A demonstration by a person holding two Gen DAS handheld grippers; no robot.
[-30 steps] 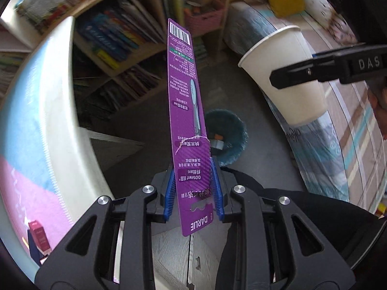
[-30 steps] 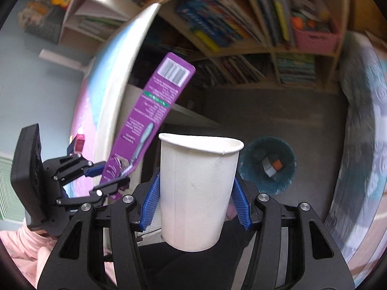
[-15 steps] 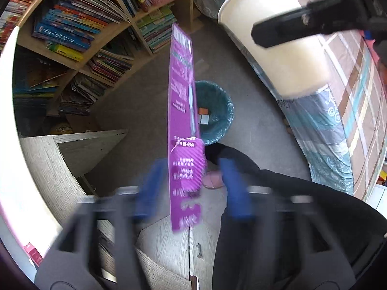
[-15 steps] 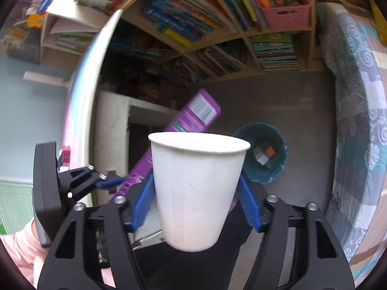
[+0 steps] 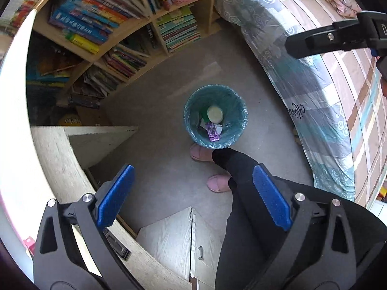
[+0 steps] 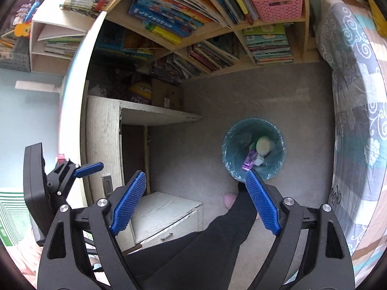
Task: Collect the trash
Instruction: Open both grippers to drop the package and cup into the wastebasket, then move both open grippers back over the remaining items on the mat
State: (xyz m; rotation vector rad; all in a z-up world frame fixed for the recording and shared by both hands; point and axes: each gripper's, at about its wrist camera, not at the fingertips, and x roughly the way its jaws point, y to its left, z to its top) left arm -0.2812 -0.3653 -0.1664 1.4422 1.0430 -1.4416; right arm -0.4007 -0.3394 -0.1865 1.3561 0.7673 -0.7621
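Left wrist view: the left gripper (image 5: 193,198), jaws just swung wide and empty, points straight down with the lined bin (image 5: 238,130) directly ahead. Inside the bin lie the purple package (image 5: 212,133) and white paper cup (image 5: 214,114) (both landed). Right gripper (image 6: 194,201), jaws likewise just spread and bare, sits beside the bin, slanting down toward it.
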